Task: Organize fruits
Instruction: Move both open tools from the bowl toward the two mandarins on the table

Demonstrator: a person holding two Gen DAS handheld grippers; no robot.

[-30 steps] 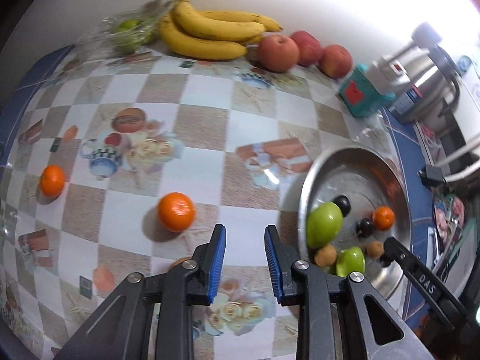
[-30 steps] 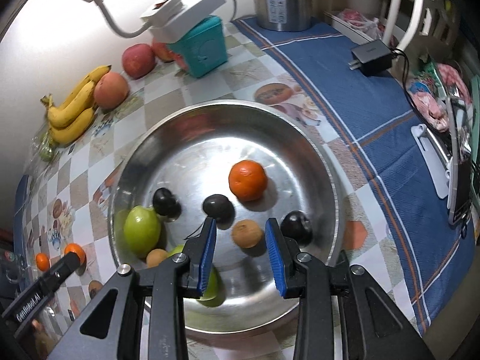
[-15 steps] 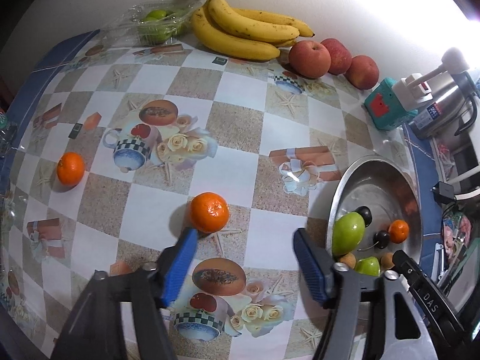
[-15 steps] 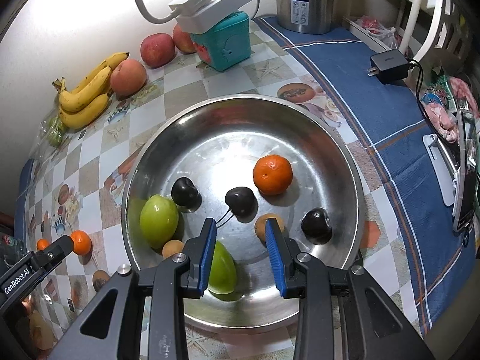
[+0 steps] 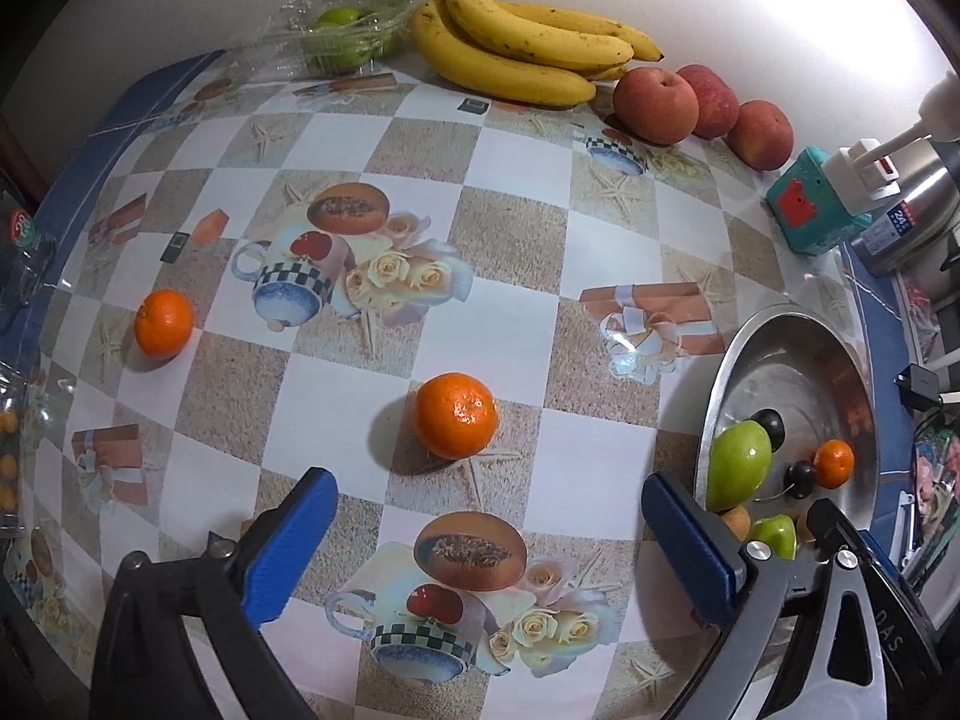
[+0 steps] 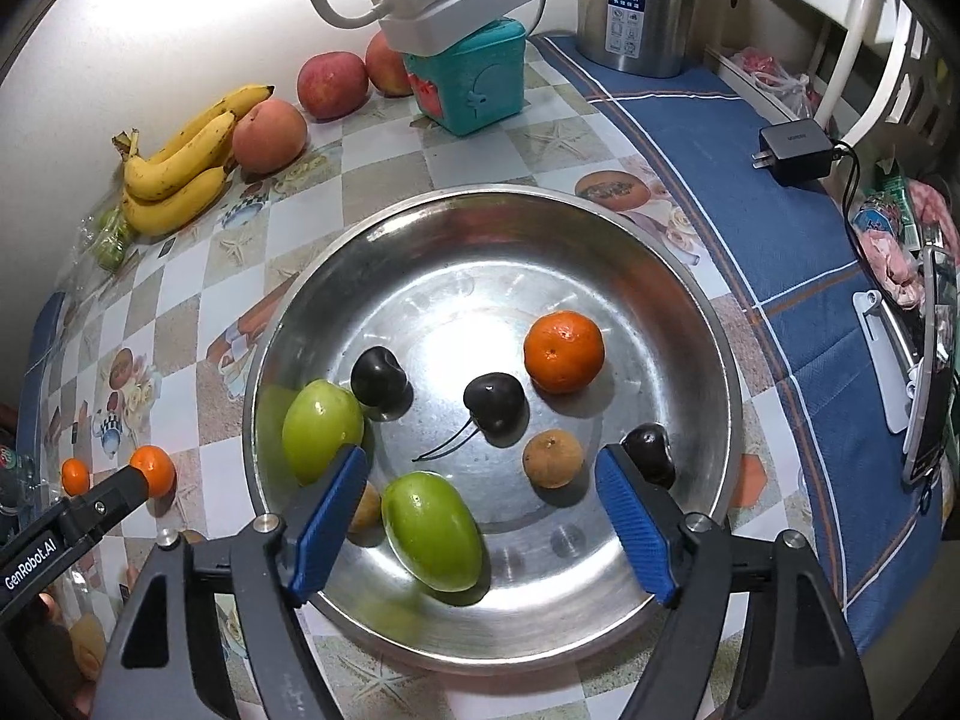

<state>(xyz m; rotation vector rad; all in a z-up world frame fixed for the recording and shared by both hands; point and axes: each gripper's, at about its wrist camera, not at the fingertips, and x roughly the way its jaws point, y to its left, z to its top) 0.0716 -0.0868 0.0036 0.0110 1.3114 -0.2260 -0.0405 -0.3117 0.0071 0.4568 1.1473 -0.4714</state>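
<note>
The left gripper (image 5: 489, 546) has just been opening and now stands spread wide, nothing between its blue pads. The near mandarin (image 5: 456, 415) sits just above the gap in the left wrist frame, centred between the two fingers and a little beyond their tips. It is round, so no long axis matters; a straight push toward the upper middle of the frame should bring it between the pads. This hand is clearly the nearer one to it.

The right gripper (image 6: 480, 525) has also just been opening and hangs empty over the steel bowl (image 6: 690, 276), its pads either side of the lower green fruit (image 6: 431, 531), whose long axis runs from upper left to lower right of that frame.

Inside the bowl: two green fruits, three dark cherries, one mandarin (image 6: 563, 350), and two small brown fruits, though the one behind the left finger is half hidden and I may misread it.

Outside it on the tablecloth (image 5: 492, 276): two mandarins, the second (image 5: 162, 323) at mid left; a bunch of bananas (image 5: 528, 54) at the top with about four; three apples (image 5: 702, 105) to their right; and green fruit in a clear tray (image 5: 336, 36), uncountable.
</note>
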